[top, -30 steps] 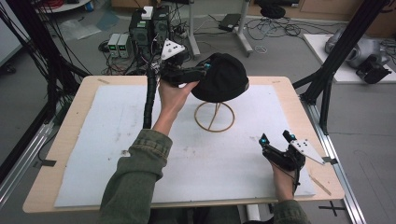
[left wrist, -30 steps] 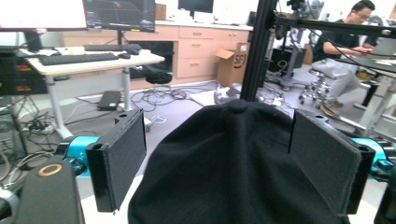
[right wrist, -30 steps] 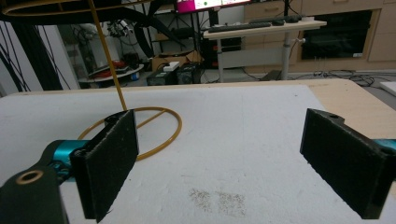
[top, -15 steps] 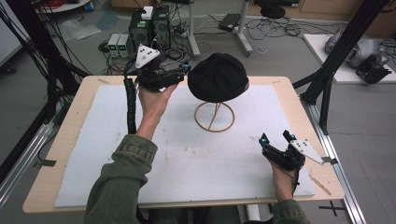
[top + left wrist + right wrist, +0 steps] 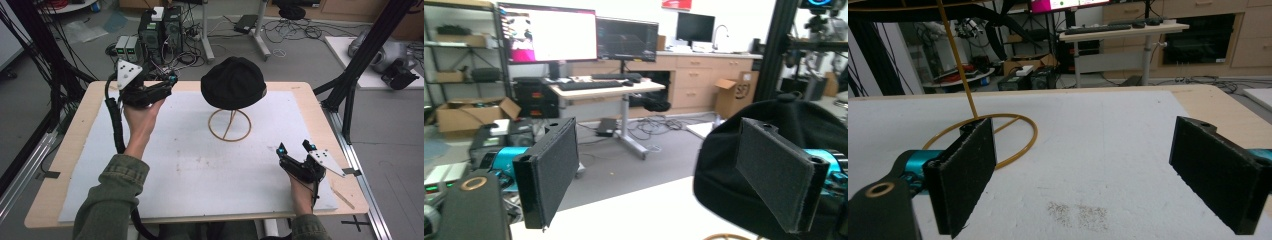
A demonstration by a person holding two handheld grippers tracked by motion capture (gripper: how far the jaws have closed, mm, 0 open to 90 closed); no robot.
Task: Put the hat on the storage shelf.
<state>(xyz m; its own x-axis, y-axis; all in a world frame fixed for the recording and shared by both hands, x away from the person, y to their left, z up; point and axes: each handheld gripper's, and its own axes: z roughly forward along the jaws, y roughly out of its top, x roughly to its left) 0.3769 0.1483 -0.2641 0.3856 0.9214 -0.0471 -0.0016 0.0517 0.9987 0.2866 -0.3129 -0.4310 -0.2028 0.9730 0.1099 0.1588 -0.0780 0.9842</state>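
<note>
hat: black cap (image 5: 233, 82) sits on top of a gold wire stand (image 5: 229, 125), upper centre of the high view; crown up, edges drooping over the stand top. In the left gripper view it takes the right side of the frame (image 5: 744, 165), partly behind that gripper's right jaw.
stand: round ring base flat on the white mat, thin rod rising to the hat. In the right gripper view the ring (image 5: 993, 135) lies left of centre, rod running up out of the frame top.
left gripper: (image 5: 167, 82) held up in the left hand (image 5: 140, 117), upper left of the high view, just left of the hat and apart from it. Grey three-cornered plate on top, black cable trailing down along the forearm.
left jaws: wide apart, nothing between them; the gap shows floor and an office beyond (image 5: 659, 170).
right gripper: (image 5: 296, 149) lower right of the high view, low over the mat near the desk's right edge, held by the right hand (image 5: 301, 192). Well apart from the stand.
right jaws: wide apart, nothing held; bare mat between them (image 5: 1088, 160).
desk: light wooden top (image 5: 85, 112) covered mostly by a white mat (image 5: 200, 170) with faint speckled marks near its middle.
person: green sleeve (image 5: 112, 200) on the left forearm, coming in from bottom left.
background: monitors (image 5: 554, 32), a keyboard bench, cabinets and cardboard boxes in the left gripper view; cables and electronics on the floor beyond the desk.
</note>
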